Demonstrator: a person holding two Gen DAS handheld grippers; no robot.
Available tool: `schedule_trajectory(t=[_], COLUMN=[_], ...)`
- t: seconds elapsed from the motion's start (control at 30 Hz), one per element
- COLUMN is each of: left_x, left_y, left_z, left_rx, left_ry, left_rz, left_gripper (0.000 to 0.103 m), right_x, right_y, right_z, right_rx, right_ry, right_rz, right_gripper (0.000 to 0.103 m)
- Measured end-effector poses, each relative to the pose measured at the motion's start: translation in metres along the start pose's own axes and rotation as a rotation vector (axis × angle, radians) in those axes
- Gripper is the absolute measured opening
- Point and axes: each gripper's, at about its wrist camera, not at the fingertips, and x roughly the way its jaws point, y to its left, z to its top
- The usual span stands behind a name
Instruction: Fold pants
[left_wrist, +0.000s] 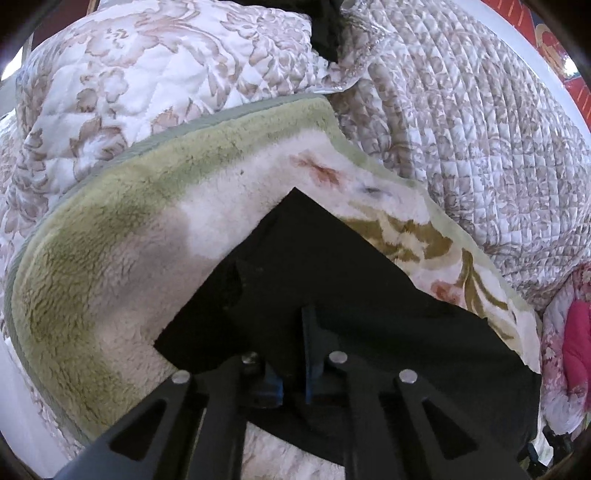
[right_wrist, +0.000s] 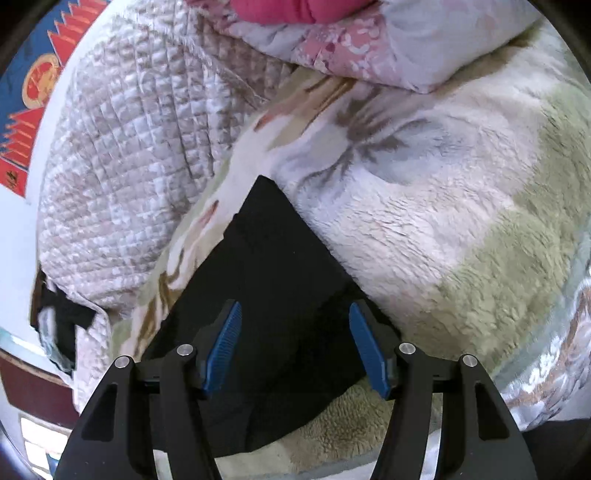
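The black pants (left_wrist: 332, 280) lie folded flat on a fleecy cream and green blanket (left_wrist: 129, 240). My left gripper (left_wrist: 291, 325) is shut on the pants, its blue pads close together with black cloth pinched between them near the pants' near edge. In the right wrist view the pants (right_wrist: 273, 258) lie under my right gripper (right_wrist: 295, 317), which is open with its blue pads (right_wrist: 225, 343) wide apart just above the cloth, holding nothing.
A quilted floral bedspread (left_wrist: 461, 122) lies bunched behind the blanket. A pink floral duvet (right_wrist: 369, 48) with a magenta cloth (right_wrist: 295, 11) lies at the far side. A dark garment (right_wrist: 62, 317) lies at the left by the bed's edge.
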Motion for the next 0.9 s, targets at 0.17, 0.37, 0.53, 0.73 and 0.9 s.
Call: schedule_trajectory(t=[0.17,0.37,0.53,0.73,0.9], left_x=[0.001,-0.01,-0.036,-0.002,-0.028], left_y=[0.004,-0.004,0.003,0.01,0.016], left_z=[0.0,0.02,0.025,0.003,0.007], left_rx=[-0.02,-0.007,0.014,0.072,0.057], left_ry=[0.012,-0.003,-0.06,0.063,0.021], left_rz=[-0.016,-0.048,-0.039,0.066,0.138], left_gripper=[0.006,0.004,0.004,0.005,0.015], right_x=[0.018,-0.001,-0.036,-0.011,-0.025], right_y=[0.007,0.013,0.013,-0.021,-0.012], right_z=[0.014,0.022,0.01,-0.009,-0.009], right_rx=[-0.053,-0.034,-0.039,-0.007,-0.048], right_ry=[-0.029,-0.054,-0.1,0.007,-0.012], right_rz=[-0.056,0.047,0.07,-0.062,-0.121], right_gripper=[0.023,0.007,0.007,0.008,0.017])
